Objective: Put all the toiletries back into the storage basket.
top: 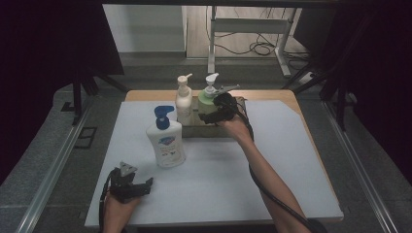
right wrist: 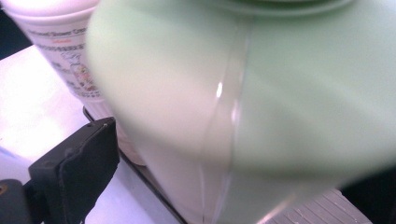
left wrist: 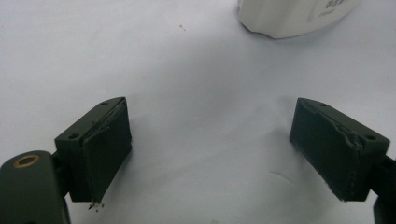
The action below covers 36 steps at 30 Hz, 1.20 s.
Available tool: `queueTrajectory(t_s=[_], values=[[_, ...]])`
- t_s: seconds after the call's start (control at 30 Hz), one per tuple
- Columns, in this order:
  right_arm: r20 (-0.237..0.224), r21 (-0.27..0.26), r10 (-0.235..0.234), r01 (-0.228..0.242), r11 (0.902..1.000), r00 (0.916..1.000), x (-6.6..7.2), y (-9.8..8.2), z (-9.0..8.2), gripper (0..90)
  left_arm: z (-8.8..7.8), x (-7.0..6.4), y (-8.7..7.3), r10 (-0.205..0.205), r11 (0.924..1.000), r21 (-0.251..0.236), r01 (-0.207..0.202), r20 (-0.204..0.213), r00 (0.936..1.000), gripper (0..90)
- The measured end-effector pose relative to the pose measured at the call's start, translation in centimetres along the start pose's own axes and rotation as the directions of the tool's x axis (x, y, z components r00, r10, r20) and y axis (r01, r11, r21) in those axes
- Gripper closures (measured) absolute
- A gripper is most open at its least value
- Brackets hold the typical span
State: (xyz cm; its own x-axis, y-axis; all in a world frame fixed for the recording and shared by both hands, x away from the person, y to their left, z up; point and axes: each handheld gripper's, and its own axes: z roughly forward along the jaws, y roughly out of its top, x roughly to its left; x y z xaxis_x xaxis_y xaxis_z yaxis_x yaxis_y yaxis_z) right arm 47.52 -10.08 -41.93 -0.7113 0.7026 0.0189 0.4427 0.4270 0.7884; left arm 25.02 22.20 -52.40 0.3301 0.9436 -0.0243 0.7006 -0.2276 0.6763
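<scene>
A pale green pump bottle (top: 207, 98) stands in a shallow tray (top: 194, 131) at the back of the table, next to a cream pump bottle (top: 183, 103). My right gripper (top: 210, 115) reaches in from the right, its jaws standing on either side of the green bottle (right wrist: 261, 102). In the right gripper view one pad (right wrist: 88, 168) stands a little clear of the bottle's side; the other jaw is hidden. The cream bottle (right wrist: 60, 42) stands behind. My left gripper (top: 145, 186) rests near the table's front left, open (left wrist: 210, 154) and holding nothing.
A white bottle with a blue pump (top: 166, 141) stands on the white mat (top: 228, 179) in front of the tray; its base (left wrist: 289, 16) lies ahead of the left jaws. A desk frame and cables (top: 257, 46) stand beyond the table.
</scene>
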Motion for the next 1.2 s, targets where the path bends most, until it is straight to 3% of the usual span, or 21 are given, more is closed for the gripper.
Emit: queueTrajectory(t_s=[0.33,0.63,0.9,1.1,1.2], values=[[-0.022,-0.001,-0.02,0.02,0.9998,0.9996,-0.1,-0.9,-1.5,2.9,0.0,0.0,0.0,0.0,1.0,-0.002,0.0,0.0,1.0,12.4],[-0.049,0.014,-0.03,0.03,0.9994,0.9984,-0.5,-1.9,-2.9,15.6,0.0,0.0,0.0,0.0,1.0,0.0,0.0,0.0,1.0,12.4],[-0.082,0.028,0.017,-0.015,0.9995,0.9965,-1.6,-3.0,-3.7,33.5,0.0,0.0,0.0,-0.001,1.0,-0.001,0.001,0.0,1.0,12.4],[-0.092,0.034,0.007,-0.004,0.9994,0.9958,-2.2,-3.7,-4.2,56.8,0.0,0.0,0.0,-0.001,1.0,-0.001,0.001,-0.001,1.0,12.3],[-0.047,0.051,0.011,-0.008,0.9986,0.9988,-2.3,-3.7,-4.2,68.5,0.0,0.0,0.0,-0.001,1.0,-0.001,0.001,-0.001,1.0,12.4]])
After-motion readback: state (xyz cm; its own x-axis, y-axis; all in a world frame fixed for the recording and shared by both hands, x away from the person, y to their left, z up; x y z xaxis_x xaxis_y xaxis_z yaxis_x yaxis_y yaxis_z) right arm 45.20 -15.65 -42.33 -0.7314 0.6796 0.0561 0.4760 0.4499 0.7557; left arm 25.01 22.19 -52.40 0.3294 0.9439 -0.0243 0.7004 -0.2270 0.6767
